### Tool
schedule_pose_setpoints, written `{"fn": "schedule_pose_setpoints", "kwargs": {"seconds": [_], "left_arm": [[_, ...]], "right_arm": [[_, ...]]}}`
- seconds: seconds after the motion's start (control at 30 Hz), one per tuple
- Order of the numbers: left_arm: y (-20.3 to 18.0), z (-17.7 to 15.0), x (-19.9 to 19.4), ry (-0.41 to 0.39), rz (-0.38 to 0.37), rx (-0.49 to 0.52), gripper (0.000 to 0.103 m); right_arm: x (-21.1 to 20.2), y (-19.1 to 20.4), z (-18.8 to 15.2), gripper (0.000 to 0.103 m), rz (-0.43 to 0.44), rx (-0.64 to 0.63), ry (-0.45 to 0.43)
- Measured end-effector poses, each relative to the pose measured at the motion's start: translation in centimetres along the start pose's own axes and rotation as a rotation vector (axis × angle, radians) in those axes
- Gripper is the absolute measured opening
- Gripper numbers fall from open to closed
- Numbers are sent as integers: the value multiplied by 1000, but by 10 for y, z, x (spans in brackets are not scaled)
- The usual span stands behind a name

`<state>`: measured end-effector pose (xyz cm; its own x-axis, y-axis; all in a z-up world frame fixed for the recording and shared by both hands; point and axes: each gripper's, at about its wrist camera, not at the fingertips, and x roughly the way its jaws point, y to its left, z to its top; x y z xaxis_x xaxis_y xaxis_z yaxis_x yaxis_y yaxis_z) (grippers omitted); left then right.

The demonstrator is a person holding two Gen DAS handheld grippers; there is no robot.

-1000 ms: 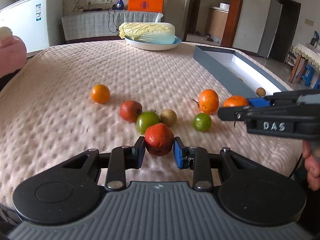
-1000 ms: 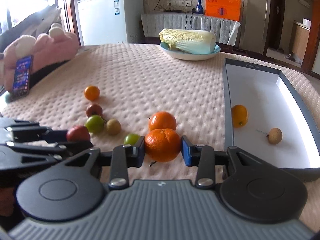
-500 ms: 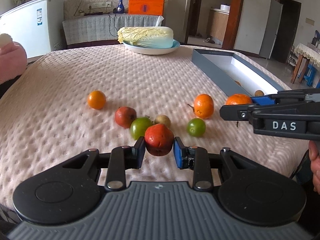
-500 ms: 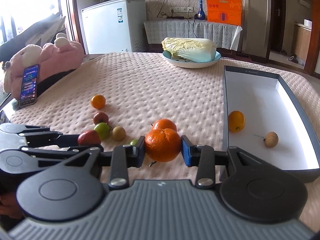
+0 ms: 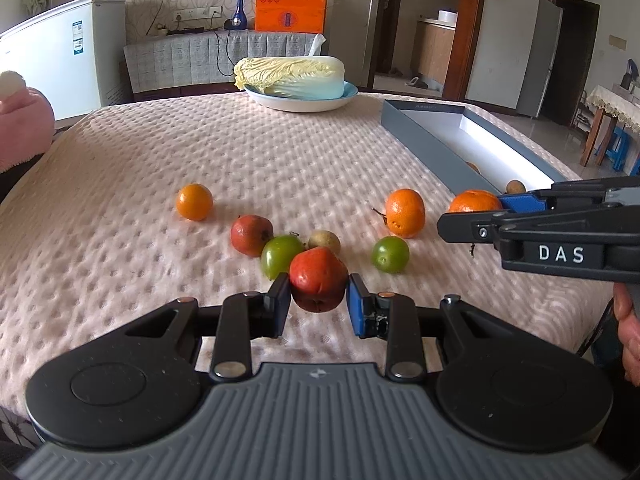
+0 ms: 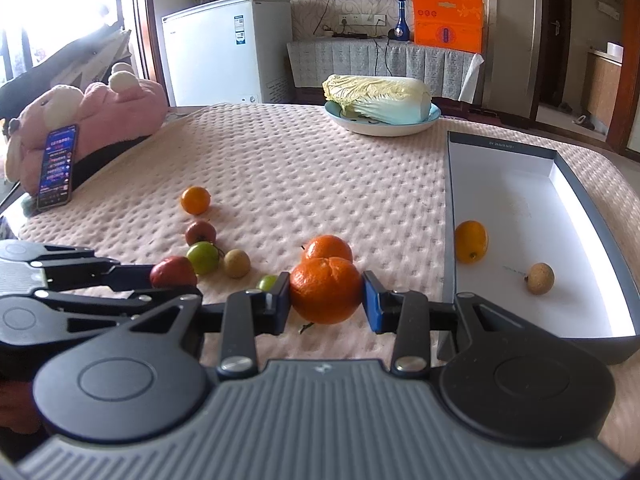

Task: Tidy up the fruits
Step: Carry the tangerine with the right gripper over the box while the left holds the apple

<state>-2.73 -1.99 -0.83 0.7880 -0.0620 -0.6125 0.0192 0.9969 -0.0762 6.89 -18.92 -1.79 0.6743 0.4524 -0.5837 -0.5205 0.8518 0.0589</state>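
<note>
My left gripper (image 5: 319,303) is shut on a red fruit (image 5: 318,278), held just above the pink bedspread. My right gripper (image 6: 325,298) is shut on a large orange (image 6: 325,288), also lifted, just left of the grey box (image 6: 449,216). In the box lie a small orange fruit (image 6: 471,241) and a brown longan (image 6: 540,278). Loose on the spread remain an orange (image 5: 405,213), a small orange (image 5: 194,201), a red fruit (image 5: 251,235), two green fruits (image 5: 280,254) (image 5: 390,254) and a brown longan (image 5: 325,241). The right gripper (image 5: 500,204) also shows in the left wrist view.
A plate with a napa cabbage (image 6: 378,98) stands at the far side. A pink plush toy (image 6: 92,120) with a phone (image 6: 58,166) leaning on it sits at the left edge. A hand (image 5: 628,320) shows at the right. A white fridge (image 6: 226,50) stands behind.
Both grippers have lifted a little with their fruits; the fruits on the spread sit lower and farther in view. Grips unchanged.
</note>
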Motion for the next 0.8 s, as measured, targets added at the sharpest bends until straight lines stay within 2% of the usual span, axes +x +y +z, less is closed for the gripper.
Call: {"fn": "schedule_pose_setpoints", "kwargs": {"seconds": [0.43, 0.8], "left_arm": [[-2, -1, 1, 1, 8, 11, 35], [-1, 1, -4, -14, -16, 0, 35]], "right_arm": [[-6, -4, 1, 40, 4, 12, -18], [-4, -3, -1, 40, -8, 7, -6]]}}
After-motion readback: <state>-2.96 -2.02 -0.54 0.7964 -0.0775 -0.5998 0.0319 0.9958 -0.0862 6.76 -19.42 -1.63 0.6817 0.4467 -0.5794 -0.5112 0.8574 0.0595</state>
